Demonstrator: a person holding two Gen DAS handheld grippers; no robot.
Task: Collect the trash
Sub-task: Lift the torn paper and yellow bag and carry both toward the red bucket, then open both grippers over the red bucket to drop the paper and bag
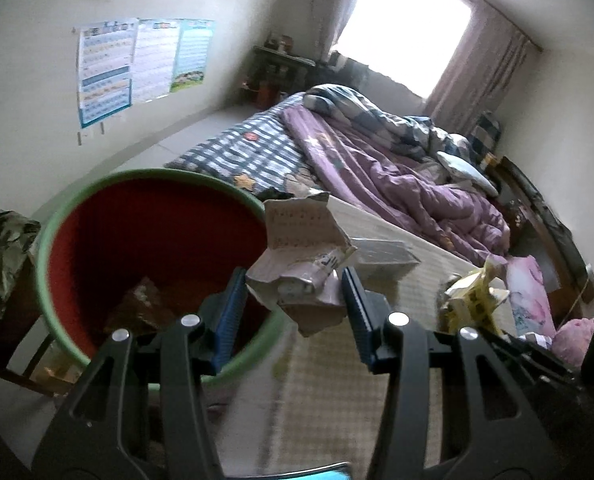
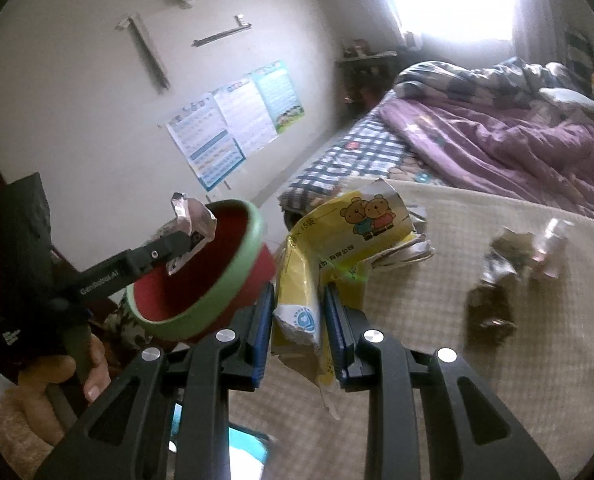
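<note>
Both tools were clenched, left tool (image 1: 293,292) on crumpled paper (image 1: 301,256), right tool (image 2: 299,320) on yellow wrapper (image 2: 337,248); each should be let go only once held right over the red bin (image 1: 153,240).

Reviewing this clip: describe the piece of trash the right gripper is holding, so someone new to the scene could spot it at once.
Start at the cream checked mat beside the bed with the purple quilt. Near the mat's edge, next to the red bin with a green rim, the right gripper is shut on a crumpled yellow packet. Unlike the darker, duller scraps lying further along the mat, it is bright yellow with two cartoon bears printed on it.
</note>
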